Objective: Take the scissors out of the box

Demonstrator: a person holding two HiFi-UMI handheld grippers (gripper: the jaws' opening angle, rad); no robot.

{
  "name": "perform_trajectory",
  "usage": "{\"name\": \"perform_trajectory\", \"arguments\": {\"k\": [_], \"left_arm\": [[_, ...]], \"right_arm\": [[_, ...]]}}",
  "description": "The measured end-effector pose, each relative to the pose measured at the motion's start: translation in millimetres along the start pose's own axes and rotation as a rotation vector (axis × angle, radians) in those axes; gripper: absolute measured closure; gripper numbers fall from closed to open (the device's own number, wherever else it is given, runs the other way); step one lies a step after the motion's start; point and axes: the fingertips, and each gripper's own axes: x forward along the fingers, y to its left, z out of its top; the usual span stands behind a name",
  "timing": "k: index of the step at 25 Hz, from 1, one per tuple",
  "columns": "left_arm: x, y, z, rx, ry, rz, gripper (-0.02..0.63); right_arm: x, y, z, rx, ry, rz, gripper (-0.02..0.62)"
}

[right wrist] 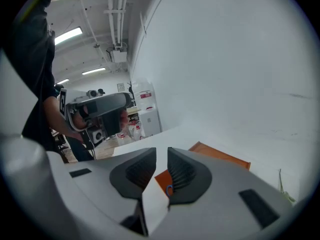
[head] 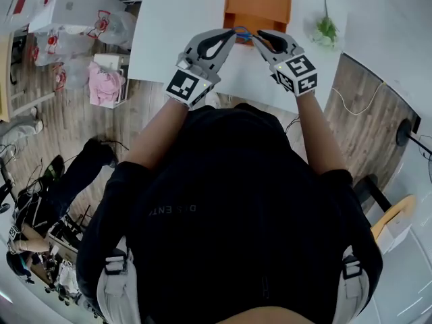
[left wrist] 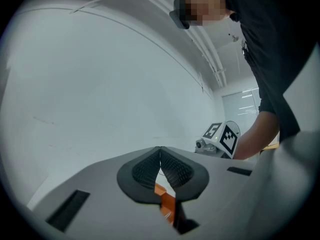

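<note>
A white table [head: 177, 19] is being used as the sole support. An orange box [head: 257, 4] is being carried on it toward the far middle. A small green plant [head: 326, 30] is being carried to the box's right, apart from it, near the table's edge

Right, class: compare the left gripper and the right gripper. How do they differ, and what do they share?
The left gripper has jaws meeting at the tips; the right gripper has them apart. Past the left gripper's tips only the orange box shows; the right gripper's gap also shows a blue scissors handle. Both are grey with black pads, near the box.
</note>
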Motion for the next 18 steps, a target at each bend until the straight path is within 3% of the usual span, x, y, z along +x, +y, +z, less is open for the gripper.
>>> {"name": "perform_trajectory", "arguments": {"k": [4,9,18], "left_arm": [[2,17,-4,-0.021,0.011,0.028,0.586],[7,19,-5,0.026,0.016,0.016,0.586],[17,31,-14,-0.008,0.025,0.063,0.586]], "right_arm": [[23,-13,-20,-0.056,0.102,0.019,0.508],[42,-18,-43,-0.139,0.242,0.062,0.495],[75,-29,-94,-0.288,0.502,0.144,0.474]]}}
